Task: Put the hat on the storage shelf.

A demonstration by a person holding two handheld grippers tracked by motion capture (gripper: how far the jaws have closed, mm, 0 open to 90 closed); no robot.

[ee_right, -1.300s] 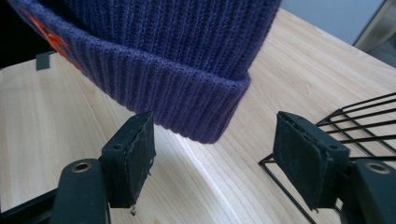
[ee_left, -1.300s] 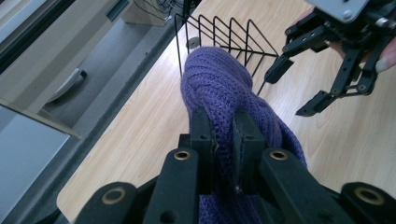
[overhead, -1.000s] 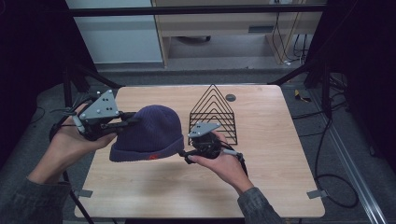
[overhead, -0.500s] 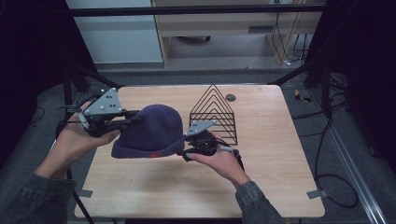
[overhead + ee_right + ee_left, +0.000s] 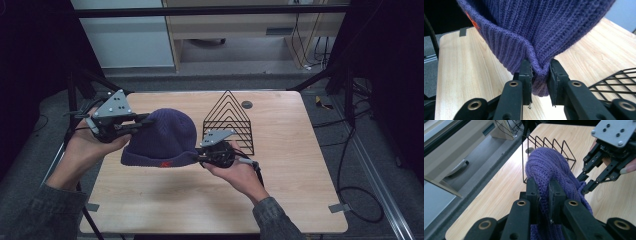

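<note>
Since a second ago the right claw (image 5: 199,156) has just been closing, and it's now clenched on the beanie's (image 5: 161,136) cuff, knit bunched between its jaws in the right gripper view. Left claw (image 5: 145,121) is pinching the crown side at 9 o'clock, so the beanie hangs stretched between the two, just over the counter (image 5: 290,200), with the rack (image 5: 228,119) close by at 3 o'clock. Risk as I see it: both grips are only small folds of stretchy knit, so pulling apart could slip one, or the hat could snag the rack's wires.
</note>
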